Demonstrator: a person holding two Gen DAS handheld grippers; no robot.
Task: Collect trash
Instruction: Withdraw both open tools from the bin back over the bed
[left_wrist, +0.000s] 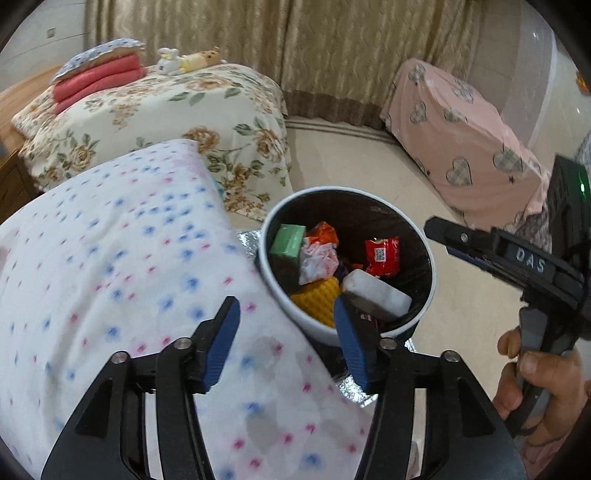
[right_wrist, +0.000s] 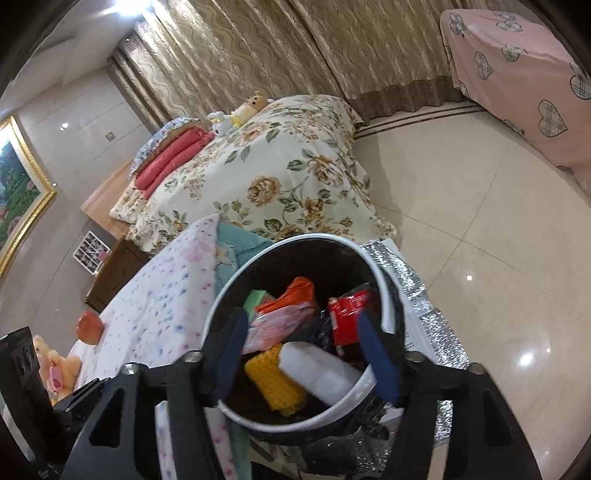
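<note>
Hovering empty over the filled trash bin, both left gripper and right gripper jaws apart, likely needing next stray litter.

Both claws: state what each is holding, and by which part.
Nothing. The left claw and the right claw are both open and empty, over the trash bin.

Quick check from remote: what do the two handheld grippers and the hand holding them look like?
Both grippers, left and right, have black angular linkage frames with silver pivot pins and ribbed blue finger pads. The right one's body carries a white "DAS" label and a green light. A bare hand grips its grey handle.
</note>
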